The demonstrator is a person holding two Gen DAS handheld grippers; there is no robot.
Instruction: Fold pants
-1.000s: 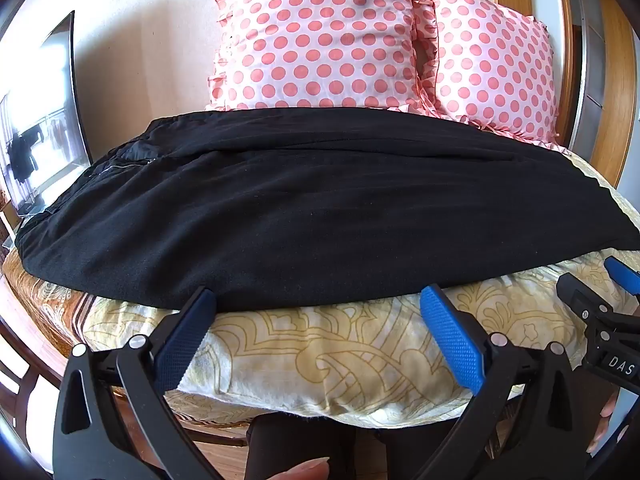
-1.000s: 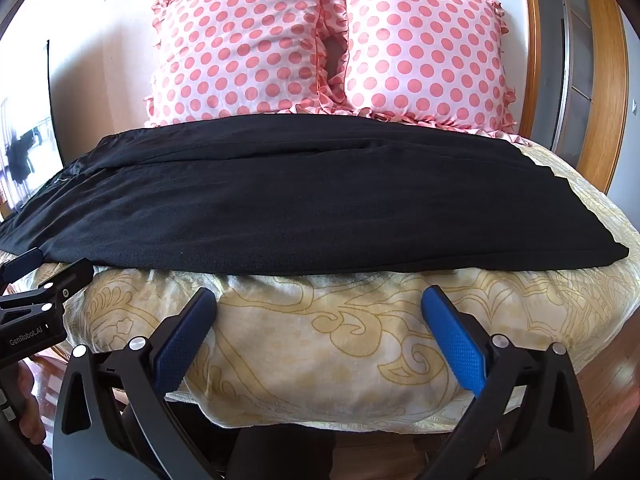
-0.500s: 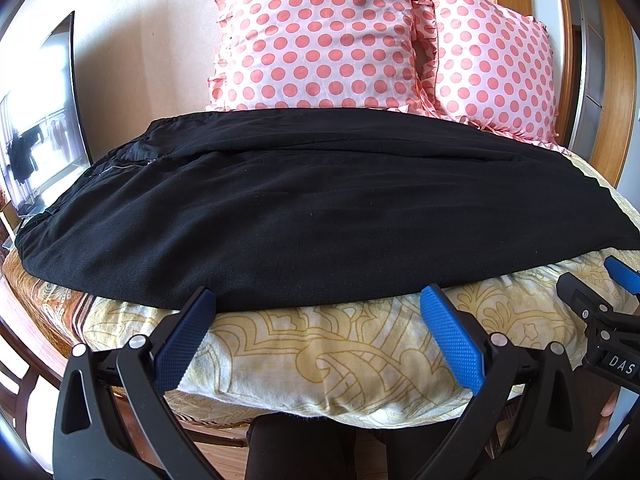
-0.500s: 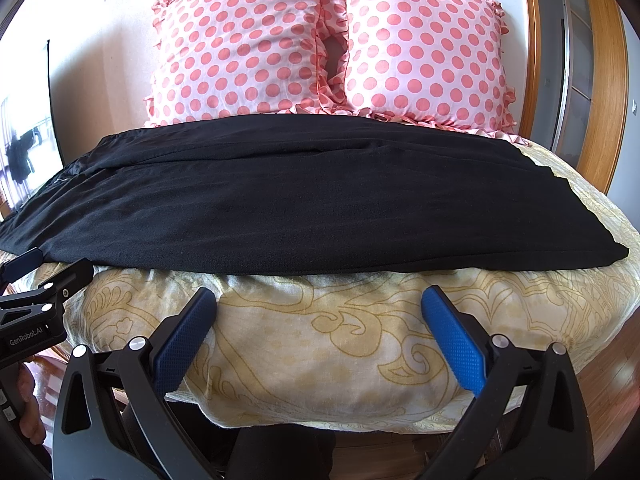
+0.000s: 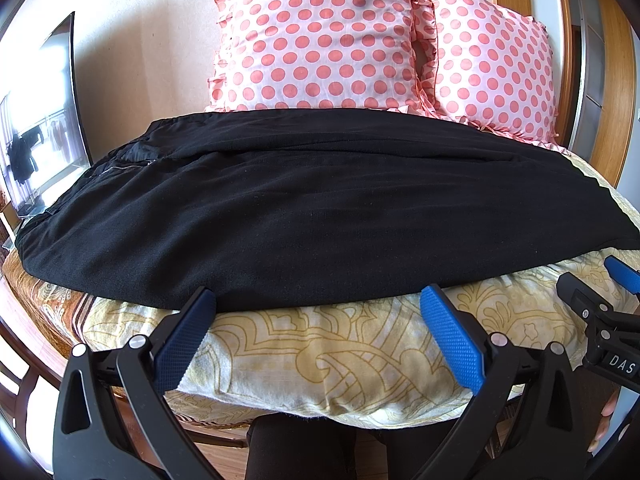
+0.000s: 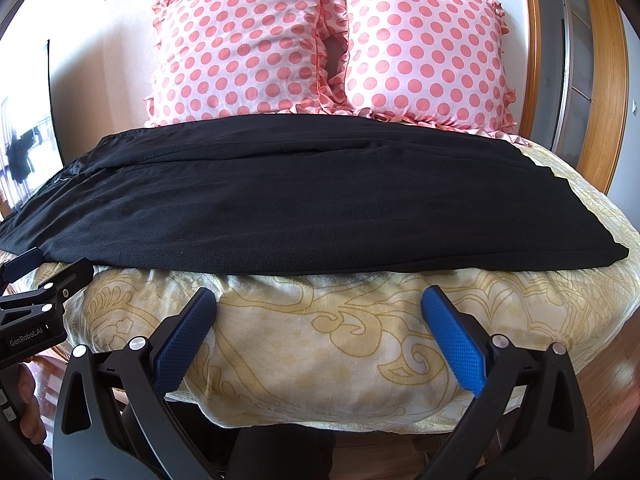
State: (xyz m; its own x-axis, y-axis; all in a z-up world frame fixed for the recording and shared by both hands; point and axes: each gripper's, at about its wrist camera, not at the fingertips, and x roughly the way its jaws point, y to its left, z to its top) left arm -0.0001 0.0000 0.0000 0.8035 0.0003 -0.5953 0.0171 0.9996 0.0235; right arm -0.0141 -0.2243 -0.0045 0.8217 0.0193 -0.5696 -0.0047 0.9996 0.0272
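Black pants [image 5: 320, 212] lie spread lengthwise across a yellow patterned bedspread [image 5: 320, 360], the waistband and zipper toward the left, the leg hems toward the right. The left gripper [image 5: 318, 332] and the right gripper [image 6: 320, 332] both hover over the near edge of the bed, blue-padded fingers spread wide and holding nothing. Two pink polka-dot pillows [image 6: 328, 44] stand against the wall behind the pants.
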